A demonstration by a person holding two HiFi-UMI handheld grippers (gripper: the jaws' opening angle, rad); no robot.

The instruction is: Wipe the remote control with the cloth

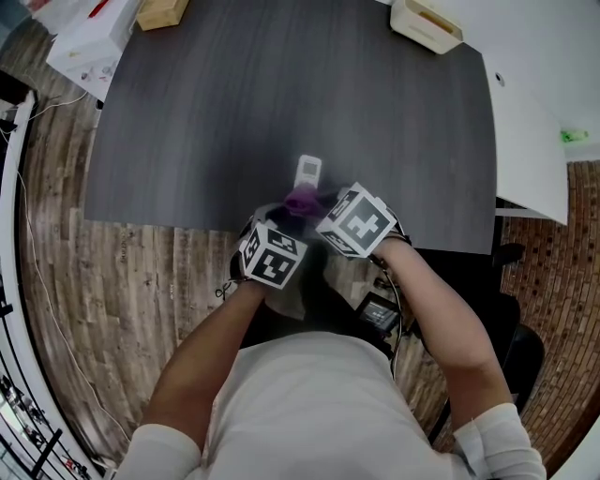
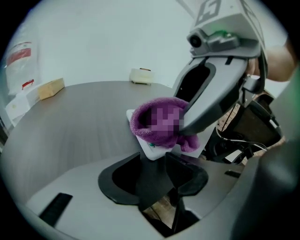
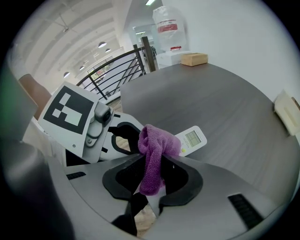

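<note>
The right claw (image 3: 152, 164) pinches a purple cloth (image 3: 157, 143), and the cloth's bunched top presses on the near half of the remote (image 3: 193, 138). The left claw (image 2: 155, 158) is clamped on the remote's near end, with the display end pointing far. Both work at the near edge of the dark table (image 1: 234, 112). A tan block (image 1: 161, 13) lies far left and a cream box (image 1: 427, 23) far right.
</note>
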